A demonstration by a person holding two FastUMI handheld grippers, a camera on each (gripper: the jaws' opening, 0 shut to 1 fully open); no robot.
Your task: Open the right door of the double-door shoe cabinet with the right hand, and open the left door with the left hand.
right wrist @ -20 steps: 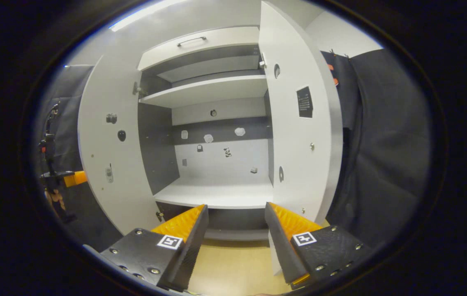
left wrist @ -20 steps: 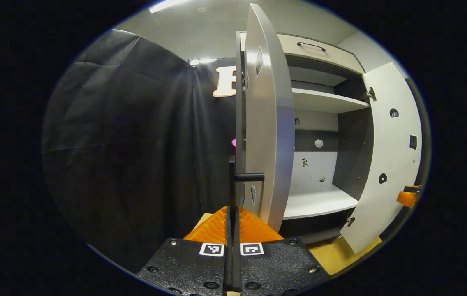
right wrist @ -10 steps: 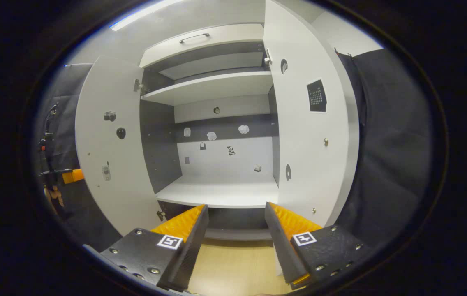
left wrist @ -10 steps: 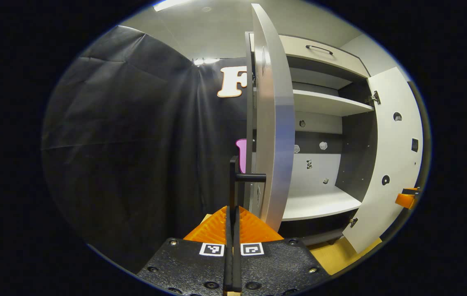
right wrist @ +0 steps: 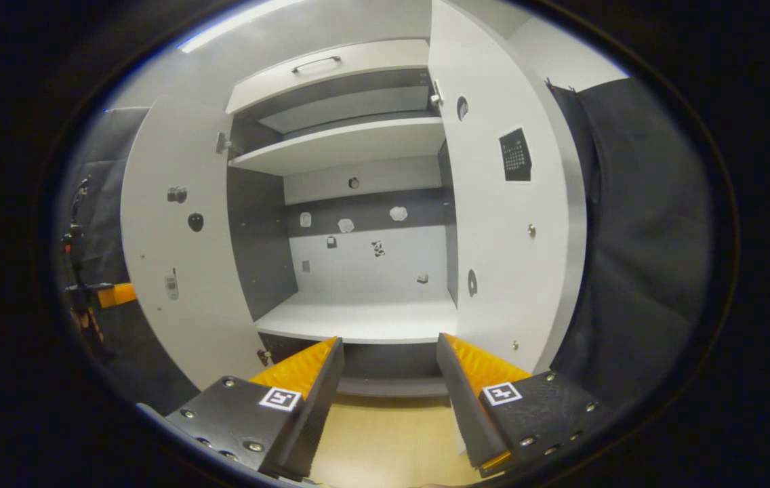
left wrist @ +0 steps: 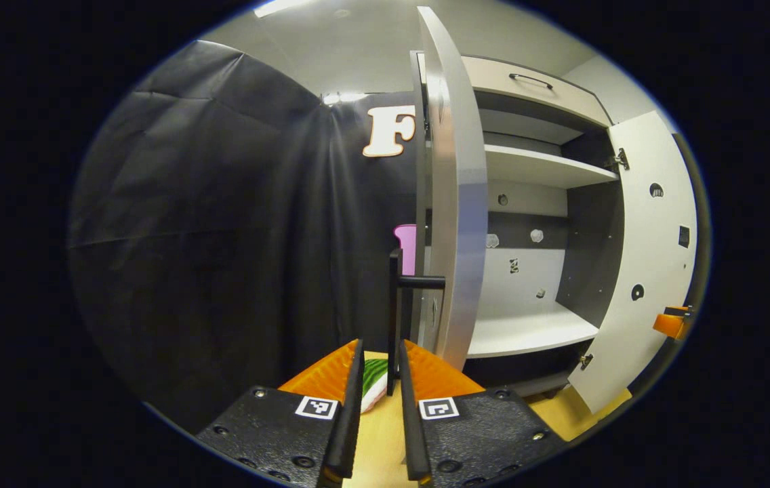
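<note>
Both doors are seen swung wide. The left tongs (left wrist: 378,413) are parted, the left door's handle (left wrist: 395,318) at twelve o'clock between loosened fingers; the right tongs (right wrist: 388,393) are spread, empty. If the left tongs are drawn back askew, the handle could be snagged and the left door (left wrist: 456,203) dragged shut.

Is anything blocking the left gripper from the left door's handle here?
Nothing visible. The left gripper has its jaws parted, with the left door's bar handle standing directly ahead between them. No other object lies between.
</note>
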